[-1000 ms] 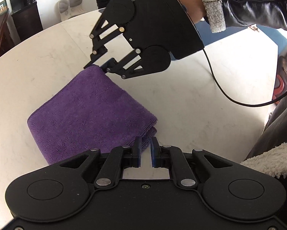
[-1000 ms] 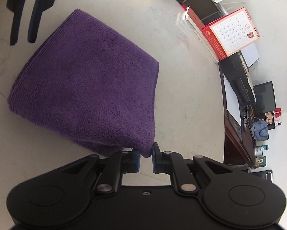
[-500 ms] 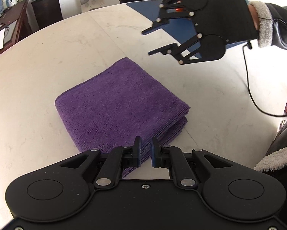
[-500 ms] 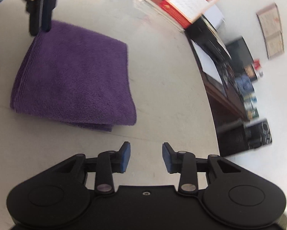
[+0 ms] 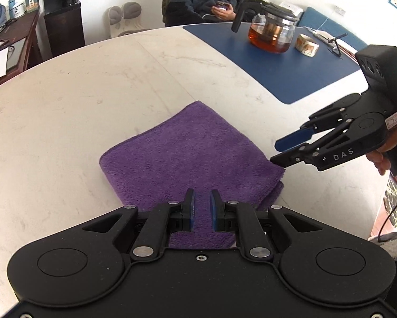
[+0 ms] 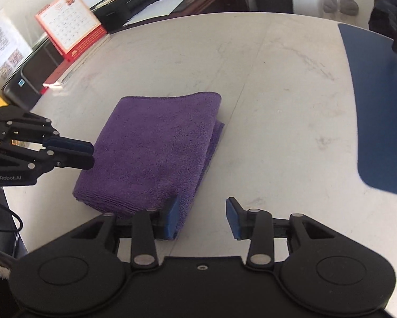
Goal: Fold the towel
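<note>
The purple towel (image 5: 187, 156) sits on the worktop (image 5: 66, 111) as a neat layered square, so it already looks folded. Left tongs (image 5: 201, 209) are nearly together, gripping nothing; right tongs (image 6: 202, 217) are spread apart beside its corner. If anything, I'd just square up the edges gently.

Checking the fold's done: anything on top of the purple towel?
Nothing rests on the folded purple terry towel; its top face shows bare. The left tongs hover over its near edge, hiding that strip. Its underside cannot be seen.
</note>
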A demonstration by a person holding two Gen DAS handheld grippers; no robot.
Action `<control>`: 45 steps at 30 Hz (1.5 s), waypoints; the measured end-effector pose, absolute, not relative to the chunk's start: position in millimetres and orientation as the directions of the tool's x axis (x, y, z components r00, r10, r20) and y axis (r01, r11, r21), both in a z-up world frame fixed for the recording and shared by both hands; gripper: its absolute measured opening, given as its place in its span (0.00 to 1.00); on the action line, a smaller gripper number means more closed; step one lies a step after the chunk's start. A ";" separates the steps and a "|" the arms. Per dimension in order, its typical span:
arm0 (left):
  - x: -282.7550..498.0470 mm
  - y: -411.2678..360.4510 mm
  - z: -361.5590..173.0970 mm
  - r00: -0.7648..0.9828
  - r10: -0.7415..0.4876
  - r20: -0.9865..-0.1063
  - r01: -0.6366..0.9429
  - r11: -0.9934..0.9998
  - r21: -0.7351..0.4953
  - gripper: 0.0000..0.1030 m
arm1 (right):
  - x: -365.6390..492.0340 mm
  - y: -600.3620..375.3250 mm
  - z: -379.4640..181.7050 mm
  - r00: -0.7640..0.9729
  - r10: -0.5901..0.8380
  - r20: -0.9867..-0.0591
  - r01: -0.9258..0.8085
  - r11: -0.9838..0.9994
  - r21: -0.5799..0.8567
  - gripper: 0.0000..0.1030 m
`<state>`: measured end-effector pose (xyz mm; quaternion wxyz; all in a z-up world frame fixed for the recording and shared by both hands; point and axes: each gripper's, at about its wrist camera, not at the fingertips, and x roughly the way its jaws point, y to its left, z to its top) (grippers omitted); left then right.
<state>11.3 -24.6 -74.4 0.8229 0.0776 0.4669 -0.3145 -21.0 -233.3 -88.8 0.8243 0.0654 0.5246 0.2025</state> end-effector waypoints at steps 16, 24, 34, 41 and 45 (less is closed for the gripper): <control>23.2 -16.3 -98.0 0.308 -0.412 -0.857 0.613 0.775 -0.152 0.12 | -26.4 -233.8 -87.1 0.368 0.489 -0.791 -0.138 0.870 0.473 0.36; 28.8 -17.0 -96.7 0.278 -0.406 -0.871 0.615 0.772 -0.163 0.12 | -23.1 -239.2 -96.0 0.355 0.506 -0.786 -0.134 0.860 0.493 0.38; 35.9 -18.1 -96.6 0.248 -0.397 -0.884 0.611 0.772 -0.175 0.12 | -22.9 -219.8 -86.7 0.346 0.488 -0.801 -0.283 0.868 0.407 0.08; 36.8 -16.3 -96.9 0.247 -0.405 -0.880 0.604 0.775 -0.187 0.12 | -19.4 -220.6 -89.7 0.328 0.472 -0.819 -0.248 0.879 0.407 0.32; 37.8 -14.3 -96.9 0.246 -0.412 -0.877 0.601 0.775 -0.195 0.12 | -19.6 -215.9 -90.4 0.308 0.483 -0.820 -0.286 0.869 0.404 0.09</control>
